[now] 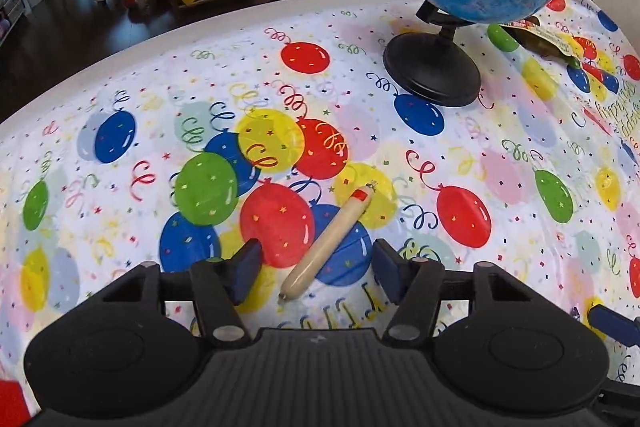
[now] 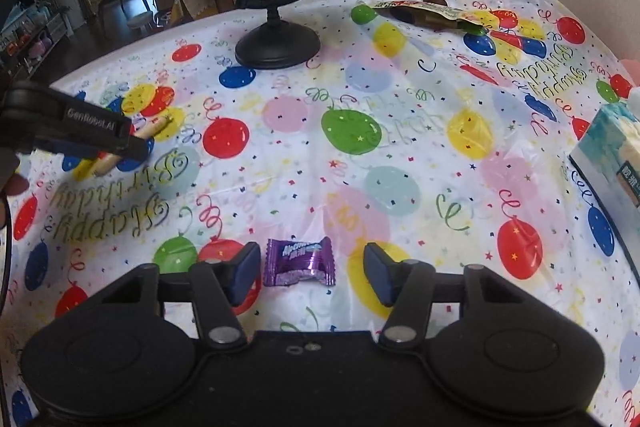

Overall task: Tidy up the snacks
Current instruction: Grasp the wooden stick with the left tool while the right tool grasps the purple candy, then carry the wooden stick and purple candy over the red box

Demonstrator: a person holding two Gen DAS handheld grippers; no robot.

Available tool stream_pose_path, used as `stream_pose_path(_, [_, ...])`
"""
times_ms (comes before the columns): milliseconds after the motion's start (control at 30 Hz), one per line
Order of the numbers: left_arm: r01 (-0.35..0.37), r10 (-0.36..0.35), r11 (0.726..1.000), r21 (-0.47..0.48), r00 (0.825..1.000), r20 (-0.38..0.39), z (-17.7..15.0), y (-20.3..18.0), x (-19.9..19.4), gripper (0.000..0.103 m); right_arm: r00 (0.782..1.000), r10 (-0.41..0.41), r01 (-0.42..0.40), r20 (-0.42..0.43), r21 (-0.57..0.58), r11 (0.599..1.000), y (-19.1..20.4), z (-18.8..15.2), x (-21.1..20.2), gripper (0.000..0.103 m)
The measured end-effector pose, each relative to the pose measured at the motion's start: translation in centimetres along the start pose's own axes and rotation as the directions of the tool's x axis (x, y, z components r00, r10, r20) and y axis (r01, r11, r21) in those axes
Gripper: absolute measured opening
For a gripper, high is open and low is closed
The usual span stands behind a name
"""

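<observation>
Left gripper (image 1: 316,267): fingers open, sausage (image 1: 328,245) between them, untouched. Right gripper (image 2: 308,273): fingers open around candy (image 2: 298,263), on bench (image 2: 400,163).

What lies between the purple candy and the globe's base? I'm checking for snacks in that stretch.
Nothing: in the right wrist view, only bare balloon-print tablecloth runs from the candy to the globe's base.

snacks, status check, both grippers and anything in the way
Left gripper open astride sausage stick. Right gripper open astride purple candy. Neither snack pinched. Globe stands farther back, path clear.
</observation>
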State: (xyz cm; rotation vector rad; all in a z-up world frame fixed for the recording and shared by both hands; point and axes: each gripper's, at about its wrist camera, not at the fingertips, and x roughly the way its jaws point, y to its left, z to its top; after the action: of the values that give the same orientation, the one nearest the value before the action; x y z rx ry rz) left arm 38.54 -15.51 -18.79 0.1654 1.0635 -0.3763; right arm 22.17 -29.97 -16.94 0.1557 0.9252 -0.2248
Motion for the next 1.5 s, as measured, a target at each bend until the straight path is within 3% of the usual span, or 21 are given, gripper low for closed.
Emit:
stream_pose_path(167, [-0.003,0.002,0.999,0.045,1.0,0.02,0.4,-0.7,0.2,0.041,1.0,-0.015,0.015,0.008,-0.025,1.0,0.5,-0.3,0.1,0.048])
stream_pose_path(333, [-0.017,0.012,0.994,0.107,0.999,0.047,-0.4,-1.7,-0.2,0.016,0.999,-0.023,0.025,0.025,-0.069,0.997,1.2,-0.6,0.0,0.036])
stream_pose_path(400, [-0.029,0.021,0.99,0.135,0.998,0.06,-0.8,-2.3,-0.4,0.011,0.999,-0.026,0.029,0.035,-0.079,0.996,1.3,-0.7,-0.1,0.031])
stream_pose_path(500, [-0.033,0.023,0.989,0.145,0.997,0.069,-1.1,-2.5,-0.5,0.01,0.998,-0.026,0.03,0.051,-0.089,0.996,1.3,-0.9,-0.2,0.022])
stream_pose_path(633, [-0.025,0.019,0.993,0.119,0.998,0.056,-1.4,-2.2,-0.9,0.01,0.999,-0.011,0.015,0.053,-0.072,0.997,0.9,-1.0,-0.6,0.018])
stream_pose_path(1100, [-0.012,0.011,1.0,0.011,0.999,0.042,-4.9,-1.7,-7.2,0.01,0.996,0.079,-0.078,0.046,-0.022,0.997,-0.3,-2.5,-5.1,0.018])
stream_pose_path(1500, [-0.022,0.033,0.993,-0.114,0.995,0.095,-9.0,0.1,-15.9,0.01,0.981,0.182,-0.172,0.073,-0.12,0.978,1.8,-2.2,-11.2,0.018])
